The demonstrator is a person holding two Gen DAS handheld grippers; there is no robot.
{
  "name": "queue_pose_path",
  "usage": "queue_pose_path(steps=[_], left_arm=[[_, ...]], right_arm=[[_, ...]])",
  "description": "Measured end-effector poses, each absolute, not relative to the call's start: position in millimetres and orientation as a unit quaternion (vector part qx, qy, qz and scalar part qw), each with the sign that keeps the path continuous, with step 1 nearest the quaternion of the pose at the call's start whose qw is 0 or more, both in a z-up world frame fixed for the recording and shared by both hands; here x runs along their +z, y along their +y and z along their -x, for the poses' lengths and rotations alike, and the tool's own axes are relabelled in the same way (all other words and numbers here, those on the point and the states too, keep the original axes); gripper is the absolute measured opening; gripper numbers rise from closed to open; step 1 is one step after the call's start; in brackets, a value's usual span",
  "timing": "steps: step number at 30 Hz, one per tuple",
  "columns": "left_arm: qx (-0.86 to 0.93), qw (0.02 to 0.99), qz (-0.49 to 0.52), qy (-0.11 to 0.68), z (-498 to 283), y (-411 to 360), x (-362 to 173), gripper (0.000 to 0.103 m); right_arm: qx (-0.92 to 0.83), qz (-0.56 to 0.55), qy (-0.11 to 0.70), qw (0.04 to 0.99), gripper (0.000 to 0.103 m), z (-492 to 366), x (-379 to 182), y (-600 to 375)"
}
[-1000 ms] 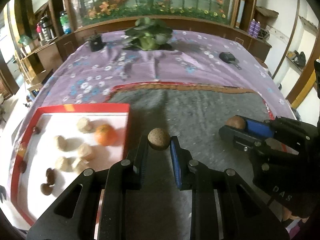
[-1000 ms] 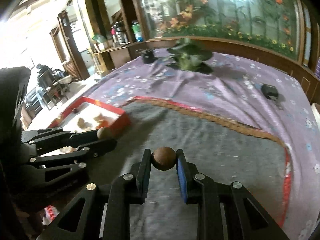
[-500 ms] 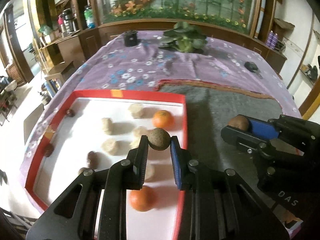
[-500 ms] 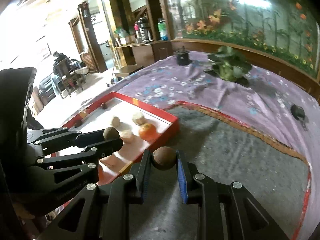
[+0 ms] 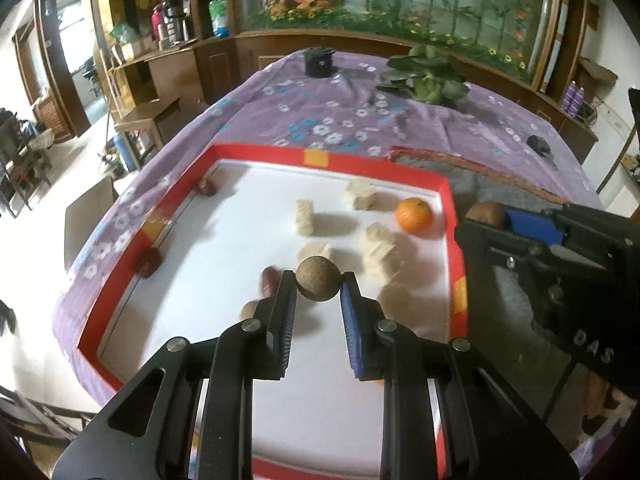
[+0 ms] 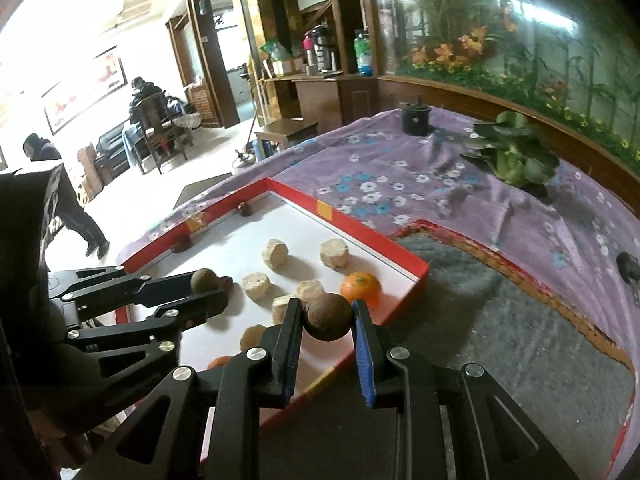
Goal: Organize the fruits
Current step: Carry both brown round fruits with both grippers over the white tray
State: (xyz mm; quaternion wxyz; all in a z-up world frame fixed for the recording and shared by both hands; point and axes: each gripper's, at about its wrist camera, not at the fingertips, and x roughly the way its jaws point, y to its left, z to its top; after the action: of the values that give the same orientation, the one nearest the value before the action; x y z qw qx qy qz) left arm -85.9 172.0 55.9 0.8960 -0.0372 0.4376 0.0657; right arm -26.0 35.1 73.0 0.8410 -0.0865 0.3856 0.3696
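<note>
Each clamped on a brown round fruit, the left gripper [image 5: 318,285] and right gripper [image 6: 329,317] hung above the red tray [image 5: 451,216], presumably for release.

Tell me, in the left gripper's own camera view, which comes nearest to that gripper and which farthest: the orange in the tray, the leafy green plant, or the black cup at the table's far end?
1. Orange: in the red tray, right of the left gripper.
2. Leafy green plant: mid-table on the purple cloth, beyond the tray.
3. Black cup: at the far edge, slightly left of the plant.

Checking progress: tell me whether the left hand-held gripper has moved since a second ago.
Yes. The left hand-held gripper has moved leftward, from the grey mat to over the red tray.
</note>
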Motion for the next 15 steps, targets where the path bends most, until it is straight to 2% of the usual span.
queue_pose_path(steps=[15], left_arm=[[0.054,0.886,0.052,0.458,85,177,35,0.022]], right_arm=[[0.389,0.113,0.406,0.819,0.024,3,53,89]])
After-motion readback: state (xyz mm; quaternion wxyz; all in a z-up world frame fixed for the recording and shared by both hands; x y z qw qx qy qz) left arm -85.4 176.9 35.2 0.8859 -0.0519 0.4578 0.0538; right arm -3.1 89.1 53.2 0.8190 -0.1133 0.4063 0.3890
